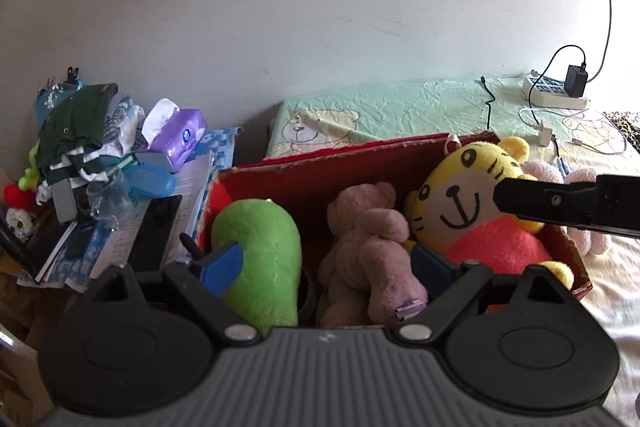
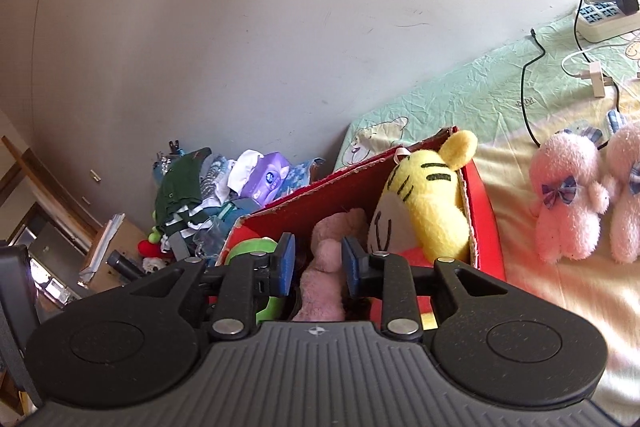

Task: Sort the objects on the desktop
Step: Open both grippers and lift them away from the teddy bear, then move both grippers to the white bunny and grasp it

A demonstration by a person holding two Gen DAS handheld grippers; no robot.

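A red cardboard box (image 1: 304, 175) (image 2: 332, 199) sits on the bed. It holds a green plush (image 1: 260, 255), a mauve plush bear (image 1: 368, 247) (image 2: 328, 267) and a yellow tiger plush (image 1: 464, 203) (image 2: 428, 203). My left gripper (image 1: 326, 267) is open wide over the box, its blue pads on either side of the green plush and the bear. My right gripper (image 2: 318, 265) hangs over the box with its pads a bear's width apart; the bear shows between them, and I cannot tell if they touch it. Part of the right gripper (image 1: 560, 205) shows in the left wrist view by the tiger.
Two pink plush rabbits (image 2: 568, 199) lie on the bed right of the box. A power strip (image 1: 554, 93) (image 2: 608, 19) with a charger and cables lies at the bed's far side. A cluttered pile of clothes, papers and a purple tissue pack (image 1: 180, 137) (image 2: 266, 179) stands left of the box.
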